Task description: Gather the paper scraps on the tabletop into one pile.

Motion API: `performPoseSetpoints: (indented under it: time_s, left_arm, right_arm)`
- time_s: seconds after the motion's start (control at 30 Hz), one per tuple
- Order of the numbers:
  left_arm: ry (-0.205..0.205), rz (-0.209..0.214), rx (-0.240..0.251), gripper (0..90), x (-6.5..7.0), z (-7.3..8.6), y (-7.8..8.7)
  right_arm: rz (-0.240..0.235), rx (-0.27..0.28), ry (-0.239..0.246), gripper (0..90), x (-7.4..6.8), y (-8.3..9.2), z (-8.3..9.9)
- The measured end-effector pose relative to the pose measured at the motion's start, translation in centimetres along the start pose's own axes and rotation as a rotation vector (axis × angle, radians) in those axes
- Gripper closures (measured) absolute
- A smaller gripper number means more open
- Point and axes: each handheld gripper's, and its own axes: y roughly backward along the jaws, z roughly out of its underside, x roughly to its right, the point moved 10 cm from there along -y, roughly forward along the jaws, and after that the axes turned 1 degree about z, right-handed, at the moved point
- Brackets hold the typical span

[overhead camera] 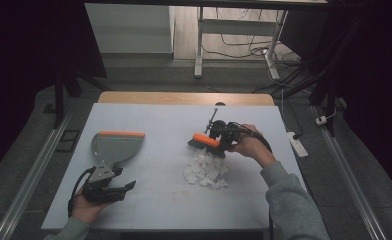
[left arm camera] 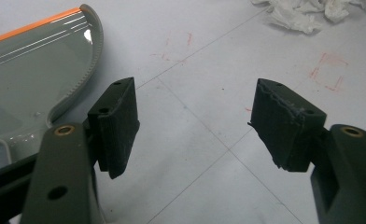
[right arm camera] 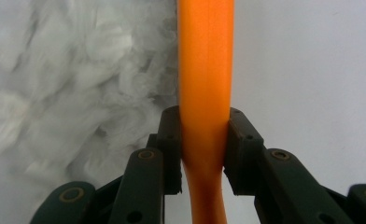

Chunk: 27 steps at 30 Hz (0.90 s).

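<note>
High view shows me at the table (overhead camera: 149, 200) with a tool in each hand: my right gripper (overhead camera: 223, 136) is clenched on the orange handle of a small brush (overhead camera: 205, 141), and the bristles sit at the far edge of a heap of white paper scraps (overhead camera: 205, 170), which lies near the middle of the table, a little to my right. I hold the brush low and on the far side of the heap so a pull towards me or across would gather the scraps, as I judge it. In the right gripper view the brush handle (right arm camera: 204, 93) runs straight up between my two pads, squeezed from both sides, with the scraps (right arm camera: 69, 93) blurred on one side of it. My left gripper (overhead camera: 118, 189) rests near the front left corner with its jaws spread and nothing between them; the grey dustpan (overhead camera: 115, 146) with its orange lip lies just beyond it, mouth pointing away from me, well apart from the heap. The left gripper view cuts off most of the dustpan (left arm camera: 31, 84), and I cannot tell whether its handle touches my gripper. The bristles themselves are too small and dark to make out
</note>
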Motion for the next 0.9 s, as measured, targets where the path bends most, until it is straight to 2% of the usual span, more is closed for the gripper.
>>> performPoseSetpoints:
  time_s: [0.1,0.3,0.47,0.6,0.9]
  left_arm:
    - [-0.003,0.0,0.0,32.8,0.1,0.0,0.0]
    - [-0.001,-0.002,-0.001,32.7,0.0,0.0,0.0]
    - [-0.001,-0.001,-0.002,32.7,0.0,0.0,-0.1]
    - [0.0,-0.002,-0.002,32.7,0.0,0.0,0.0]
    - [0.002,-0.001,0.003,32.7,-0.1,-0.2,-0.1]
  right_arm:
    - [0.007,-0.007,0.009,70.5,-0.5,0.6,0.9]
    - [0.051,0.104,-0.108,70.5,0.8,2.6,1.7]
    - [0.086,0.141,-0.172,70.5,1.7,3.5,2.5]
    - [0.086,0.175,-0.218,70.5,1.8,3.9,3.3]
    - [0.08,0.24,-0.278,70.5,1.1,4.3,5.2]
